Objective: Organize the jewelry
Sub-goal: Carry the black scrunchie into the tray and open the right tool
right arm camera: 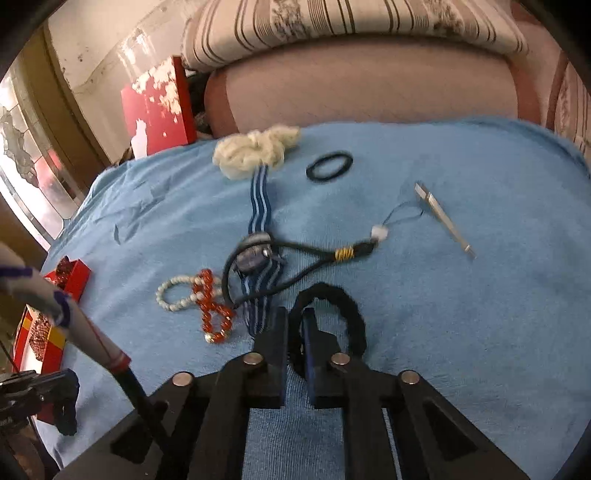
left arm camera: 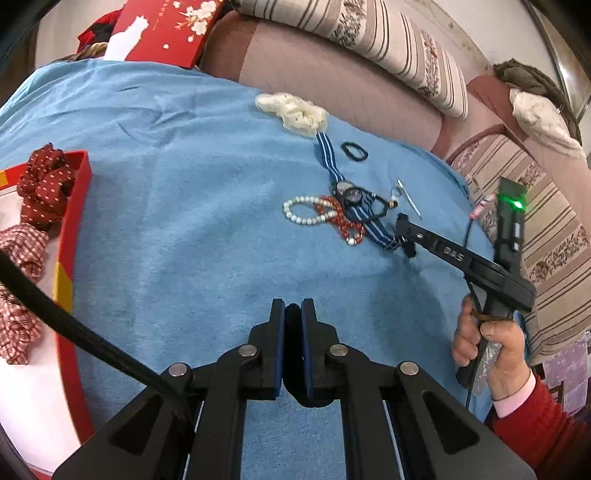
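Note:
My left gripper (left arm camera: 293, 314) is shut and empty, low over the blue cloth (left arm camera: 192, 206). My right gripper (right arm camera: 294, 319) is shut on a fuzzy black hair band (right arm camera: 343, 306); it also shows in the left wrist view (left arm camera: 404, 236). Beyond it lie a white bead bracelet (right arm camera: 171, 295), a red bead bracelet (right arm camera: 212, 314), a blue striped strap (right arm camera: 260, 206) with a black corded pendant (right arm camera: 255, 254), a thin black hair tie (right arm camera: 329, 166), a silver clip (right arm camera: 445, 219) and a cream scrunchie (right arm camera: 255, 149). A red box (left arm camera: 75, 206) at left holds red scrunchies (left arm camera: 44, 188).
A red box lid with a white cat (left arm camera: 159, 29) leans at the back left. A pink sofa with striped cushions (left arm camera: 388, 48) runs behind the cloth. The cloth's right edge drops off near my right hand (left arm camera: 495, 343).

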{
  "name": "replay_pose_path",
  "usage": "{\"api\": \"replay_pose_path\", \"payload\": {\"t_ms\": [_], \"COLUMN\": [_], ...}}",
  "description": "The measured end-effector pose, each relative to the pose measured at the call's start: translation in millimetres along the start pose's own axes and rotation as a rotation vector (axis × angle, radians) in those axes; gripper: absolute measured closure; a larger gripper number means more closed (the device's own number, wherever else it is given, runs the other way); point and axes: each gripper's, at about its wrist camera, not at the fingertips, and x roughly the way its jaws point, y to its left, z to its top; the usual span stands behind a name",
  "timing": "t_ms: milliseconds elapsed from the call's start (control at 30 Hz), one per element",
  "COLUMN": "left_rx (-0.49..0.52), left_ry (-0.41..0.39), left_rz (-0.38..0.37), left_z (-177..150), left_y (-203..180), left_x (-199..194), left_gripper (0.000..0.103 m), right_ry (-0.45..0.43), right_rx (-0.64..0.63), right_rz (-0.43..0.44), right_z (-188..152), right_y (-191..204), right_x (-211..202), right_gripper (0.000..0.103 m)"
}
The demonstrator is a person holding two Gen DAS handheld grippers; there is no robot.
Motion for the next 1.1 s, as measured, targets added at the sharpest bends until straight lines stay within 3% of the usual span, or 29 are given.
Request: {"api": "replay_pose_path", "payload": {"t_ms": [167, 333, 567, 667, 767, 967, 1100], "left_rx": [-0.026, -0.129, -0.338, -0.412, -0.457, -0.524, -0.582], "left_ry": [-0.069, -0.139, -0.226, -0.243, -0.249, -0.241, -0.233], "left_rz": [0.010, 0.072, 0.310, 0.470, 0.579, 0.585, 0.560], "left_z": [5, 7, -6, -14, -20, -26, -29], "left_y": [13, 54, 143, 179, 206, 246, 267], "left_x": [-31, -68, -128, -148, -160, -163, -163], "left_gripper": [0.095, 0.095, 0.095, 0.095, 0.095, 0.095, 0.095], "right_ry": [-0.075, -0.068, 0.041, 0.096, 0.142, 0.252, 0.296], "right_rx": [0.033, -0.011, -0.135, -0.202, -0.292, -0.399, -0.451], "right_rz": [0.043, 0.104, 0.278, 0.356, 0.406, 0.463, 0.460], "right_z": [3, -3, -19, -28, -42, -77, -97], "right_y": [7, 45, 153, 206, 261, 340, 368], "right_x": [-40, -60, -52, -43, -30, 6, 25], "right_gripper": [0.096, 0.096, 0.096, 0.096, 0.096, 0.096, 0.096]}}
